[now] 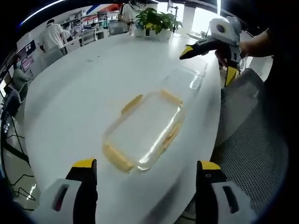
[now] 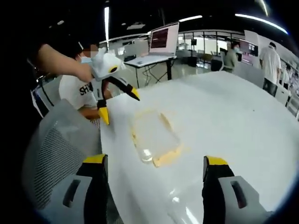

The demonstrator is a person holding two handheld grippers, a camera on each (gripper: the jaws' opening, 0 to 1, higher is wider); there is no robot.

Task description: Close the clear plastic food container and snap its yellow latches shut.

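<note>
The clear plastic food container (image 1: 145,130) lies on the white table (image 1: 79,93), with yellow latches on its ends and sides. It also sits mid-frame in the right gripper view, as the container (image 2: 154,137). Beyond it lies a second clear piece (image 1: 187,77), which looks like the lid, apart from the container; its glints (image 2: 175,200) appear low in the right gripper view. My left gripper (image 1: 145,168) is open, short of the container and holding nothing. My right gripper (image 2: 154,163) is open too, over the clear piece. Each gripper faces the other: the right gripper (image 1: 206,68), the left gripper (image 2: 120,109).
A grey mesh chair (image 1: 252,140) stands against the table's edge, also seen as the chair (image 2: 51,140). Potted plants (image 1: 156,21) stand at the table's far end. People stand and sit around the room. A laptop (image 2: 161,42) sits on a stand behind the table.
</note>
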